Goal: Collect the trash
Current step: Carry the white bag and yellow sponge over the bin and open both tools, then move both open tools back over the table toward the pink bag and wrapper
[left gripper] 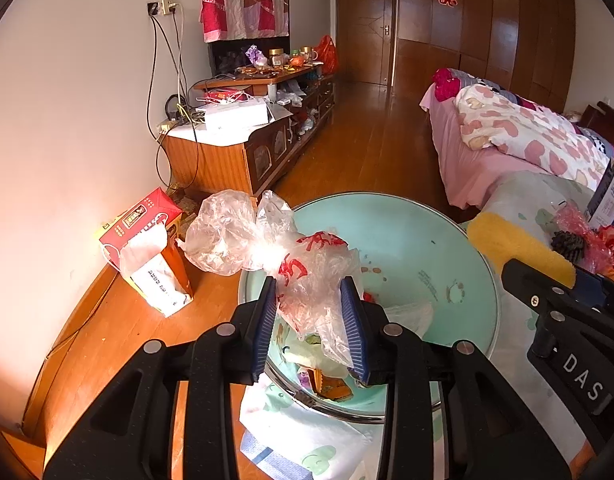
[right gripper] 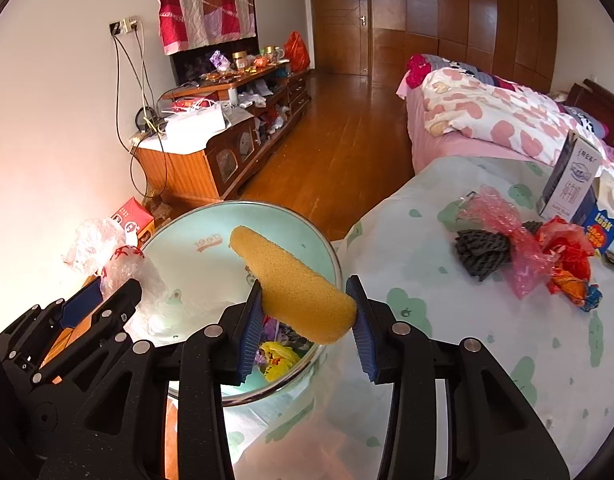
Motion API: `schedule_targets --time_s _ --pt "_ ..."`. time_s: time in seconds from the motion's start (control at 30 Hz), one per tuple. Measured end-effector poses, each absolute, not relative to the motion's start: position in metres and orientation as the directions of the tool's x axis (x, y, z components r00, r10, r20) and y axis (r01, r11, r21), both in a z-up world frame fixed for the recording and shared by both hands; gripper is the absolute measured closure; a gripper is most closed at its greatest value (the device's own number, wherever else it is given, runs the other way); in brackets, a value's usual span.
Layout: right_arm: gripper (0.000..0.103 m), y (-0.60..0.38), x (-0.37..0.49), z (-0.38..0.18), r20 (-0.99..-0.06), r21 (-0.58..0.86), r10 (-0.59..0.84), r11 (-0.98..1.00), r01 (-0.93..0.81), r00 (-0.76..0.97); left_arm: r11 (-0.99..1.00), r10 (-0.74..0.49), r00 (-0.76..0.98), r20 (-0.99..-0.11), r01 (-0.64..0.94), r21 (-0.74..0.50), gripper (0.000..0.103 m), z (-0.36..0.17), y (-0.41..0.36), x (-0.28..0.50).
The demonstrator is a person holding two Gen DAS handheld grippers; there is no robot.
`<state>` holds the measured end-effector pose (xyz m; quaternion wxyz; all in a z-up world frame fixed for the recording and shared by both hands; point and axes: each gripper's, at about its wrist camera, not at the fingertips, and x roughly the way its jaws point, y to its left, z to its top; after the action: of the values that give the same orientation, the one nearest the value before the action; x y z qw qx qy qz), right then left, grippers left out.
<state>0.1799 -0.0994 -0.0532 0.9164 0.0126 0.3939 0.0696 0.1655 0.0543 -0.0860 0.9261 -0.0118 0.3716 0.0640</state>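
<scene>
Left wrist view shows the mint-green basin [left gripper: 407, 240] already holding wrappers and scraps, so collection looks partly done. Still on the table [right gripper: 447, 340]: pink wrap [right gripper: 503, 220], a dark bundle [right gripper: 483, 254], a red-orange wrapper [right gripper: 567, 256]. Poised over the basin, the left gripper [left gripper: 313, 320] clasps a crumpled plastic bag [left gripper: 311, 276], while the right gripper [right gripper: 307, 326] hovers at the rim with a yellow sponge [right gripper: 295, 284] between its 2 fingers.

Both wrist cameras look forward along their own tongs, close above the mint basin [left gripper: 407, 240] at lower centre. The left view sits farther left, over the floor side; the right over the desk [right gripper: 427, 280]. Both share basin, cabinet [left gripper: 243, 152], bed [right gripper: 487, 120].
</scene>
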Motion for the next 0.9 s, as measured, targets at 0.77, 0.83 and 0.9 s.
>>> schedule_targets --time_s 0.77,0.83,0.9 --pt "0.025 -0.127 0.162 -0.032 -0.65 0.123 0.137 0.99 -0.075 0.747 0.968 0.229 0.709 -0.667 -0.237 0.08 0.023 -0.071 0.059 0.151" --pt "0.021 -0.132 0.157 -0.029 -0.635 0.115 0.122 0.991 -0.063 0.763 0.97 0.223 0.713 -0.665 -0.232 0.077 0.021 -0.069 0.055 0.149" --pt "0.016 -0.137 0.152 -0.026 -0.623 0.098 0.1 0.994 -0.049 0.776 0.973 0.211 0.717 -0.664 -0.221 0.071 0.019 -0.067 0.05 0.146"
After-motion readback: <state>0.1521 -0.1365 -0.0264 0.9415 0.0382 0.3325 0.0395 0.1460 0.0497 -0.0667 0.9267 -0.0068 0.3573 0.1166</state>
